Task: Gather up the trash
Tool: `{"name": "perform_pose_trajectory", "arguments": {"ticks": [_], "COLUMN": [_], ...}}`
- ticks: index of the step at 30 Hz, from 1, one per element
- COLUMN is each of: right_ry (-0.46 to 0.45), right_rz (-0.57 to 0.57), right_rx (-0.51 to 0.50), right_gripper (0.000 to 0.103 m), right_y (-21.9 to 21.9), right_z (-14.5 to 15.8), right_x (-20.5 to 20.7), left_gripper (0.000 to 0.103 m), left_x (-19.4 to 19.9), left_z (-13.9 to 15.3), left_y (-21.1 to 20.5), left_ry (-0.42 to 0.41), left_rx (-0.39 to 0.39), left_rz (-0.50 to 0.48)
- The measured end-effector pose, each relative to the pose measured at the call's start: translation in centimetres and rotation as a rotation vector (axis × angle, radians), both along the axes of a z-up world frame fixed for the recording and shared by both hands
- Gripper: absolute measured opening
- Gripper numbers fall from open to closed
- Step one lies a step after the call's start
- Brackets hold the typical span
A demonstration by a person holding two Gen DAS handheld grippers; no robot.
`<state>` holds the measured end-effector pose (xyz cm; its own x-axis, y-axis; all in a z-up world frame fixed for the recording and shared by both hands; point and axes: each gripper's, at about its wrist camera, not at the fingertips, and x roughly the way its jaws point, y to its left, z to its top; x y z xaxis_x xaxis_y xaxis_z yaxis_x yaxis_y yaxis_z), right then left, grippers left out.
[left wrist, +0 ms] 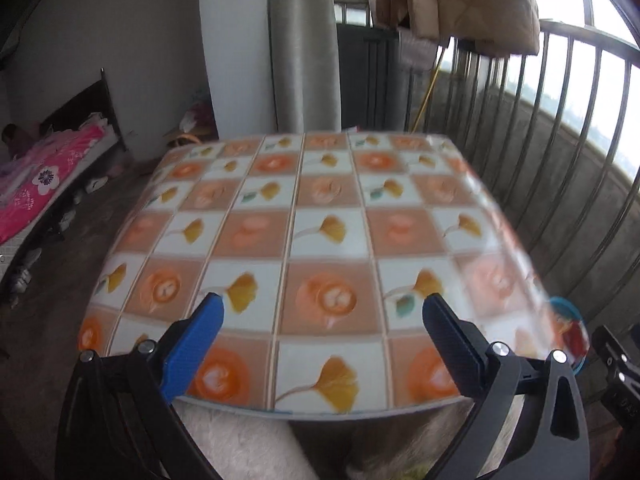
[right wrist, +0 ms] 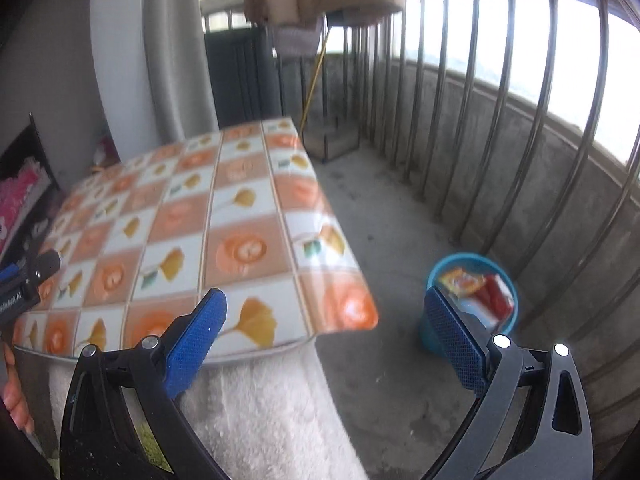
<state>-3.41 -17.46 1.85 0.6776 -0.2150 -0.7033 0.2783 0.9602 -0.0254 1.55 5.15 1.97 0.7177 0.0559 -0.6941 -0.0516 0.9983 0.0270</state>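
A blue bin (right wrist: 472, 300) stands on the concrete floor right of the table, holding red, orange and white wrappers (right wrist: 478, 290). In the left wrist view only its rim (left wrist: 570, 332) shows past the table's right edge. The table (left wrist: 304, 240) wears a checked orange-and-white cloth with leaf prints and carries no loose item that I can see. My left gripper (left wrist: 322, 314) hangs open over the table's near edge with nothing between its blue pads. My right gripper (right wrist: 324, 314) is open and empty, above the table's near right corner, its right pad (right wrist: 452, 332) in front of the bin.
A metal railing (right wrist: 500, 128) curves along the balcony on the right. A brown quilt (left wrist: 460, 4) hangs over it at the back. A bed with pink bedding (left wrist: 36, 188) lies to the left. White fleecy fabric (right wrist: 260, 412) lies below the table's near edge.
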Motion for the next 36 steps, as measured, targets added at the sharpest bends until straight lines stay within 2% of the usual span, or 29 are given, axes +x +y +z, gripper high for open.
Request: {"name": "perform_pose_trajectory", "arguments": {"ticks": [3,6,13,24,36], "right_ry": [0.074,0.116,0.107,0.135,0.126], "right_rz": [-0.012,-0.021,-0.058,-0.08,-0.096], "right_rx": [-0.036,-0.055,-0.109,-0.101,-0.099], "right_gripper": [0.095,0.095,0.095,0.095,0.095], "right_y": [0.7,1.0,0.5,-1.2,-1.7], "right_z": [-1.4,-2.0,-2.0,-2.6,-2.4], "right_x": [0.0,0.0,-0.3,-0.4,-0.7], "left_gripper": [0.098,0.098,0.098,0.098,0.098], "left_x": [-0.5,-0.5,-0.4,0.4,0.5], "left_z": [-1.5,-2.2,-2.3,-2.0,-1.6], "left_y": [0.1,-0.5,-2.0,-3.3,-4.1], "left_ry": [0.056,0.075,0.082,0.085,0.08], "left_rx": [0.011,0.018,0.056,0.053,0.054], "left_rz": [0.005,0.0,-0.043,-0.063,-0.082]}}
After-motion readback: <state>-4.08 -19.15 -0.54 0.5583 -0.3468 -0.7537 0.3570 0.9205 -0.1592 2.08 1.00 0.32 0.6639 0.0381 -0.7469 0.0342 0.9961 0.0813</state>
